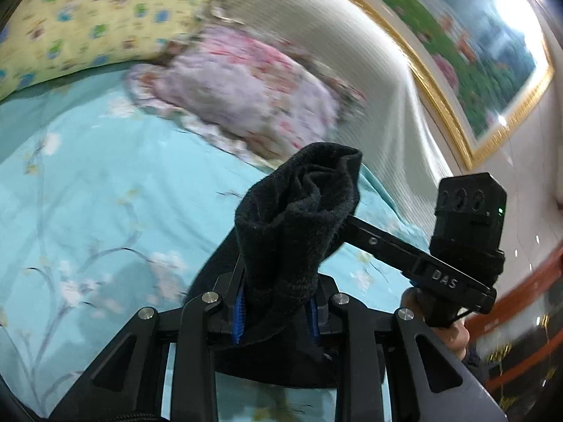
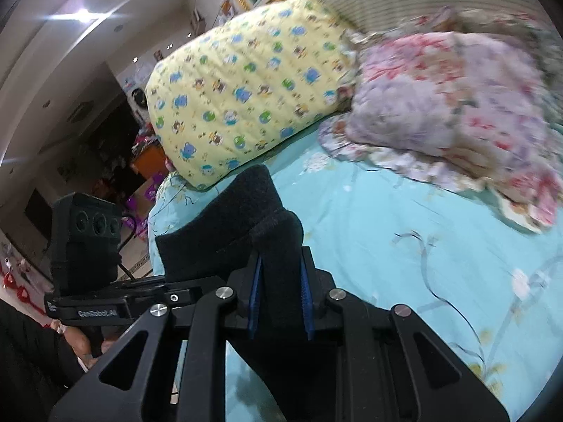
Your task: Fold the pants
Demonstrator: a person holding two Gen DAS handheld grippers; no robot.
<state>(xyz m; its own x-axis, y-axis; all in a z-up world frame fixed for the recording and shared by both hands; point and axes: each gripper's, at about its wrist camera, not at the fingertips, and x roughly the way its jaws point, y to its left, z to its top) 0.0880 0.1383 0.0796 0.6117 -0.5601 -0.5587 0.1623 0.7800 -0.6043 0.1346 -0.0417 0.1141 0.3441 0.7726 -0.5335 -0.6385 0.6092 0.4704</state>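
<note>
A: What sits closest to each camera?

B: Black fabric. The left gripper (image 1: 278, 320) is clamped on a bunched fold of the black pants (image 1: 299, 218), which rise above its 2 blue-padded fingers (image 1: 239, 313) and block the middle of that view. The right gripper (image 2: 279, 302) is likewise closed on the pants (image 2: 246, 225), the cloth pinched between its pads.

A: And the pants themselves?

B: Dark, fuzzy, crumpled, held up above the bed with the rest hanging below both grippers.

A: What lies around?

B: The turquoise floral bedsheet (image 1: 88, 183) underneath. Farther on, a pink-and-lilac floral pillow (image 2: 454, 105), blurred, and beside it a yellow quilt (image 2: 246, 88) printed with small cartoon animals. Behind them a ribbed cream headboard (image 1: 316, 35), then a gold-framed painting (image 1: 475, 52) on the wall.
</note>
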